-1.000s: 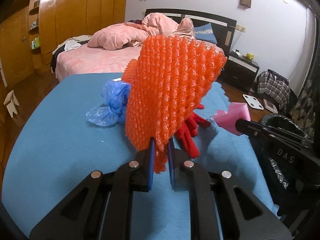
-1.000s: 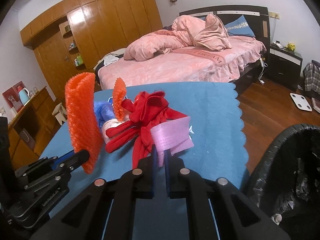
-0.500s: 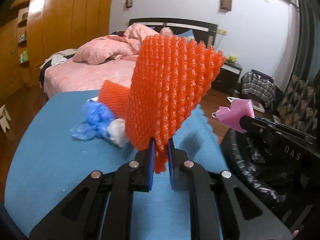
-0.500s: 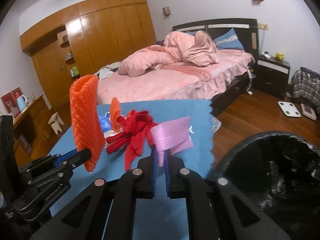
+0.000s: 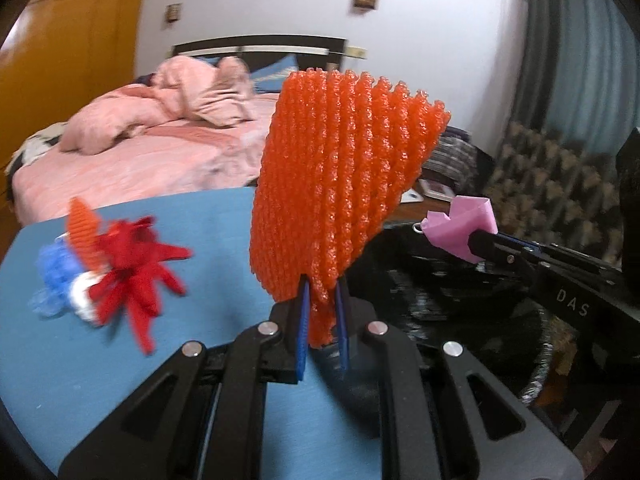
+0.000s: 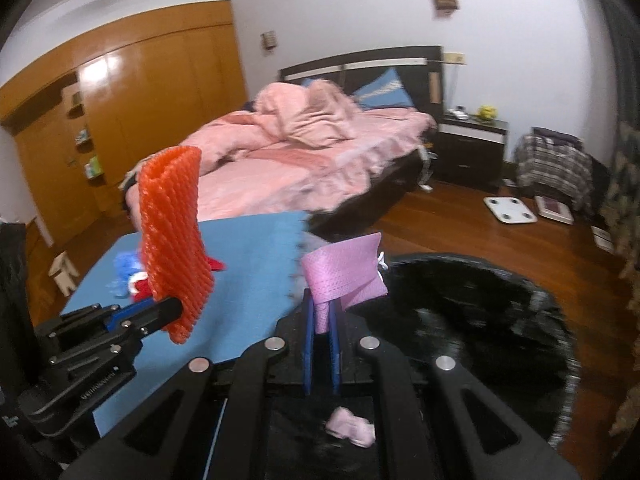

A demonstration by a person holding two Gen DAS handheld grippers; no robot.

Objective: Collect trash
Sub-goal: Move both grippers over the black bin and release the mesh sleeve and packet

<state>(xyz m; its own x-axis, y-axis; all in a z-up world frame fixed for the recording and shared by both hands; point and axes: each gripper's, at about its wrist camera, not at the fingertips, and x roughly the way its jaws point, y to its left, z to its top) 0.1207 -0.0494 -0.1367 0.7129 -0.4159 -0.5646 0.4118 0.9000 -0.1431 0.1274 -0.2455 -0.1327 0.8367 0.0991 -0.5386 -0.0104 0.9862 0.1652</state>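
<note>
Both claws are clenched on trash. Left gripper (image 5: 322, 322) pinches the lower edge of an orange foam net (image 5: 340, 188), which stands upright over the near rim of the black bin (image 5: 460, 320). Right gripper (image 6: 320, 320) grips a pink wrapper (image 6: 344, 276), held above the bin's rim, and another pink scrap (image 6: 351, 432) lies inside the bin. Beside the bin, a blue table (image 5: 224, 248) carries a red glove (image 5: 136, 276), a blue bag (image 5: 54, 276) and a second orange net (image 5: 82, 232), well apart from the bin.

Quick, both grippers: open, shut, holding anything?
Left gripper: shut on the orange foam net sleeve.
Right gripper: shut on the pink folded face mask.
</note>
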